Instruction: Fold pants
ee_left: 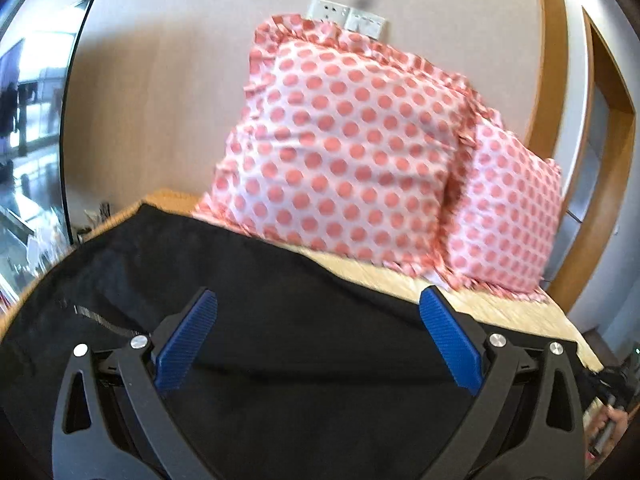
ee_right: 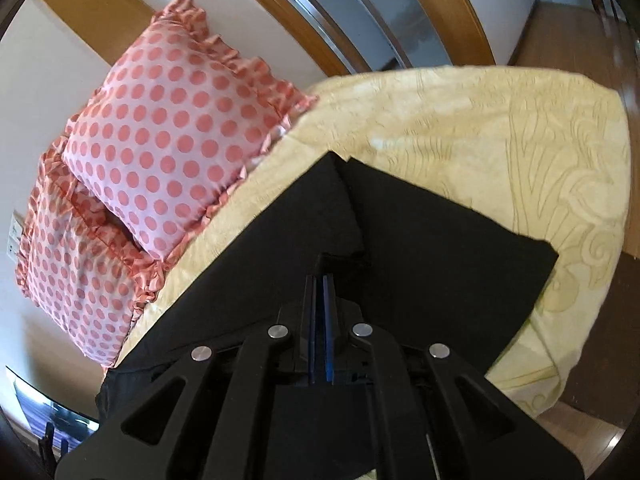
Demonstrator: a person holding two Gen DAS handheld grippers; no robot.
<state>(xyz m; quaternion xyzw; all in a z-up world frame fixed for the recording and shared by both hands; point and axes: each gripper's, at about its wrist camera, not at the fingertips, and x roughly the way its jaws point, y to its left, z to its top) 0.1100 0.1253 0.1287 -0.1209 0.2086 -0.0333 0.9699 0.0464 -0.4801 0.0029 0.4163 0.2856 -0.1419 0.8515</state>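
Note:
Black pants (ee_left: 280, 280) lie spread on a yellow patterned bed cover (ee_left: 500, 308); a zipper shows at the left. My left gripper (ee_left: 316, 308) is open, its blue pads wide apart just above the fabric, holding nothing. In the right wrist view the pants (ee_right: 440, 240) lie with two legs side by side, ends pointing away. My right gripper (ee_right: 322, 272) has its blue pads pressed together right over the seam between the legs; whether fabric is pinched between them I cannot tell.
Two pink polka-dot pillows (ee_left: 344, 140) (ee_right: 172, 140) stand against the wall at the head of the bed. A wall socket (ee_left: 346, 16) is above them. The bed edge (ee_right: 580, 300) drops to a wooden floor on the right. A window is at the left.

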